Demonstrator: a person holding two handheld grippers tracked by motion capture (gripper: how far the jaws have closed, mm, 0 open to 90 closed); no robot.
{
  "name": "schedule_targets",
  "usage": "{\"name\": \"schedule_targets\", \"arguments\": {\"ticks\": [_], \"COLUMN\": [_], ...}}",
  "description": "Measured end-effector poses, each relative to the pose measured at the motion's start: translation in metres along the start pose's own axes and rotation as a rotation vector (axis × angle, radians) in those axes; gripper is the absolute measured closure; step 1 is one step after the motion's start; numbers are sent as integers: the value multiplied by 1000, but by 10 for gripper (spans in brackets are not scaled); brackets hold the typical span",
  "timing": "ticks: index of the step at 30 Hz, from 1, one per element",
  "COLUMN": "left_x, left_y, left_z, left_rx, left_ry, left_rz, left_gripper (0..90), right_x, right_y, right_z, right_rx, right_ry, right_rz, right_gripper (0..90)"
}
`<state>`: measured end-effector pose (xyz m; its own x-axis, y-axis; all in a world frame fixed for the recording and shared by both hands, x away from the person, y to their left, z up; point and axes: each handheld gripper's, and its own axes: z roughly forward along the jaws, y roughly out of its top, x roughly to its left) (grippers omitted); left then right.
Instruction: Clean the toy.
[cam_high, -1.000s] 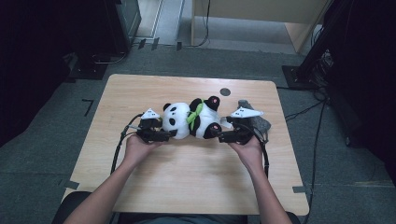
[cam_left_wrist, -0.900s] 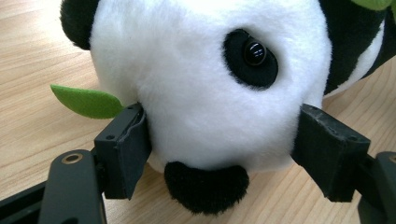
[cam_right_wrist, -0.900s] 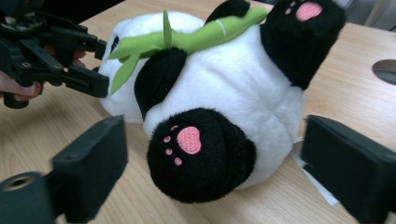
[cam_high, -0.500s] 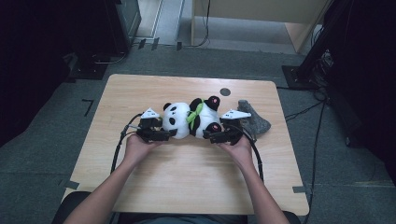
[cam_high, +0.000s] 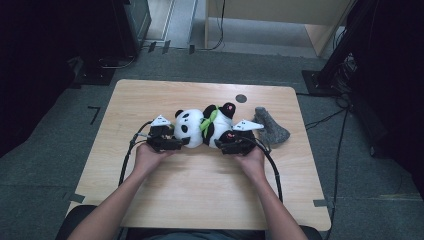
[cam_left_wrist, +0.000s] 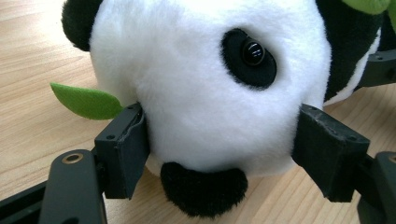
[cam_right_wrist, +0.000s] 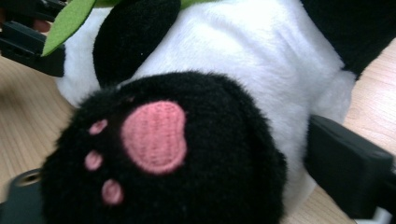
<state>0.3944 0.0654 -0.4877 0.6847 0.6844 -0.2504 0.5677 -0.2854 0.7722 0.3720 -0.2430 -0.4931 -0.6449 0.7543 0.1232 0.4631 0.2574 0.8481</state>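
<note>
One black-and-white plush panda (cam_high: 204, 127) lies on its side mid-way across the light wooden bench (cam_high: 200, 200). Two hand-held grippers: the left hand-held gripper (cam_left_wrist: 219, 140) clamps its head; the right hand-held gripper's (cam_high: 226, 142) jaws, just closing, straddle one pink-soled foot, contact unclear. One grey cloth (cam_high: 270, 127) lies beside.

My right gripper (cam_high: 231, 142) has come down and in from the grey cloth (cam_high: 270, 128) to the panda's foot (cam_right_wrist: 159, 158), jaws just closing around it.

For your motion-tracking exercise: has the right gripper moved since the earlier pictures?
Yes. The right gripper has shifted left, away from the grey cloth, towards the panda; its jaws have just been closing around the panda's foot.
</note>
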Motion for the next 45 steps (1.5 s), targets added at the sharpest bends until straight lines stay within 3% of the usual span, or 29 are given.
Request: {"name": "schedule_targets", "arguments": {"ticks": [2, 6, 9, 11, 14, 19, 24, 26, 30, 34, 38, 39, 42, 43, 45], "left_x": [0, 0, -4, -7, -8, -4, -10, -12, -17, -23, -28, -27, -23, -21, -22], "left_y": [0, 2, 4, 8, 12, 11, 6, 4, 1, 1, -2, -3, -4, -4, -4], "left_z": [0, -2, -7, -12, -20, -33, -44, -46, -48, -47, -45, -44, -45, -46, -48], "left_rx": [-7, -30, -59, -68, -75, -84, -99, -107, -124, -133, -136, -136, -153, -170, -201], "left_ry": [-2, -2, 13, -6, -13, -71, -79, -108, -147, -152, -104, -96, -121, -153, -158], "left_rz": [-3, -11, 34, 59, 100, 90, 165, 154, 172, 181, 239, 236, 210, 204, 238], "left_gripper": [238, 236, 238, 242, 251, 261, 261, 264, 260, 216, 135, 134, 136, 137, 136], "right_x": [-2, -3, -4, -7, -12, -17, -17, -17, -16, -15, -12, -9, -2, 0, 6], "right_y": [0, 6, 17, 22, 27, 33, 37, 37, 40, 42, 45, 46, 50, 51, 53], "right_z": [-3, -8, -14, -21, -32, -50, -71, -79, -90, -94, -94, -94, -94, -94, -93], "right_rx": [5, 12, 33, 31, 23, 4, -14, -24, -38, -45, -32, -29, -30, -30, -24], "right_ry": [9, 5, -1, 2, -14, 4, -6, -2, 3, 17, 55, 66, 89, 97, 118], "right_rz": [1, 48, 65, 89, 130, 163, 211, 235, 256, 282, 290, 288, 291, 293, 302], "right_gripper": [276, 430, 490, 506, 521, 528, 527, 526, 525, 524, 524, 524, 524, 524, 524]}}
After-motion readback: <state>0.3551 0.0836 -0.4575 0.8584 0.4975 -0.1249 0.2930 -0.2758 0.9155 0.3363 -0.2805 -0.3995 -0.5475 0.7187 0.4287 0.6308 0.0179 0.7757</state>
